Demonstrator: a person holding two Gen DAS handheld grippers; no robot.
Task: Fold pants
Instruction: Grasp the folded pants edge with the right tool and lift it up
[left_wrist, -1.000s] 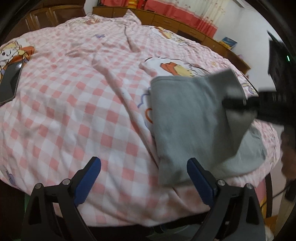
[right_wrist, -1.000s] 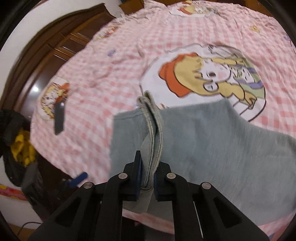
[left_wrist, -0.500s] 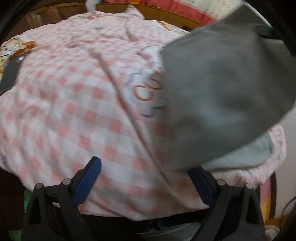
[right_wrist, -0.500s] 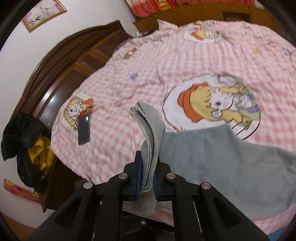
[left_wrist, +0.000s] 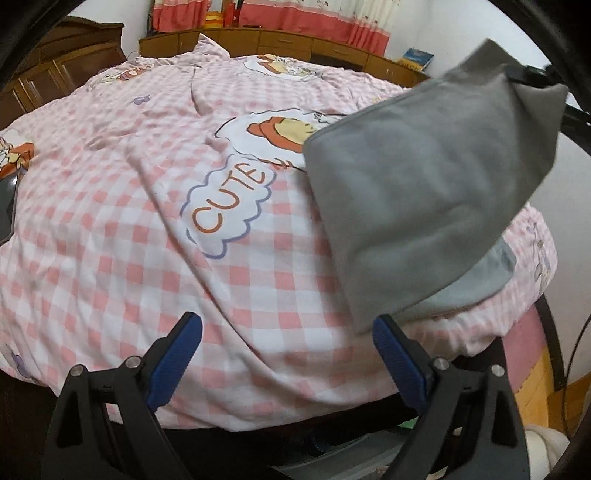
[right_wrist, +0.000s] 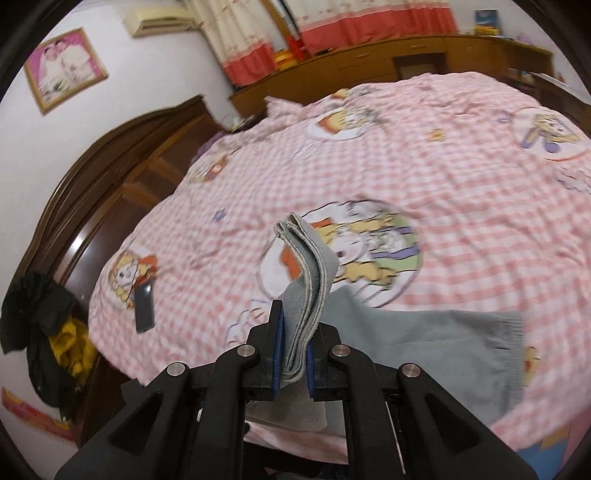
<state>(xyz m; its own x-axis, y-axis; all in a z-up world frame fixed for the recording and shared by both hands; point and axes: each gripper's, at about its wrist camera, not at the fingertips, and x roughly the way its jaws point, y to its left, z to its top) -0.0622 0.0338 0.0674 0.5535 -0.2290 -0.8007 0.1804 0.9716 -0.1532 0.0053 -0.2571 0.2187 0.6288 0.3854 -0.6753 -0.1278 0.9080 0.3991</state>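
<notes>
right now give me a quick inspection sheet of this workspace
surface: bed with pink checked duvet, wrinkled, cartoon prints.
job's things: grey pants, one end lifted off the bed, the rest lying near the bed edge.
clutter: dark phone lying on the duvet.
grippers: right tool shut on a bunched edge of the pants; left tool open, holding nothing.
cables: thin dark cable beside the bed.
surroundings: wooden headboard, framed picture, red-trimmed curtains, dark and yellow clothes piled beside the bed.
</notes>
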